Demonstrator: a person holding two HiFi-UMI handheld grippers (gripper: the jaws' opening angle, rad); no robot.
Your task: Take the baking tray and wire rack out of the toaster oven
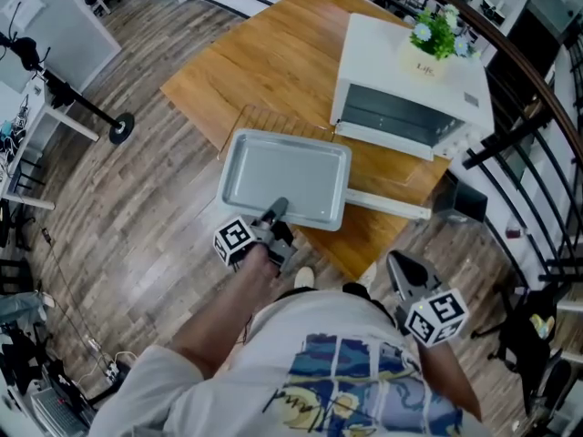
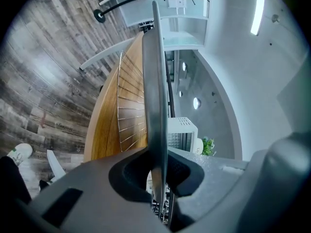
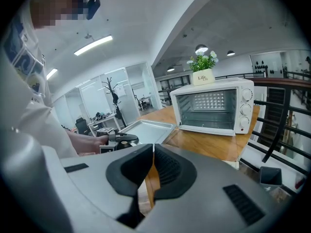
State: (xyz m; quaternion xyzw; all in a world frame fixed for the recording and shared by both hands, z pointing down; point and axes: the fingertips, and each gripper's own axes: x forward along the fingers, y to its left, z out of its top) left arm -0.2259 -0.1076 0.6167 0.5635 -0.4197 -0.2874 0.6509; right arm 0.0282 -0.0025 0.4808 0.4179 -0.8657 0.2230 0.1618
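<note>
The grey baking tray hangs over the wooden table, outside the oven. My left gripper is shut on the tray's near rim. In the left gripper view the tray stands edge-on between the pads of the left gripper. The wire rack lies flat on the table, partly hidden beneath the tray, and the rack shows beside the rim. The white toaster oven stands at the back right with its door down. My right gripper hangs shut and empty off the table's near corner; the right gripper faces the oven.
A potted plant sits on top of the oven. A white strip lies along the table's near right edge. A black railing runs along the right side. A black stand with a round foot is on the wooden floor at the left.
</note>
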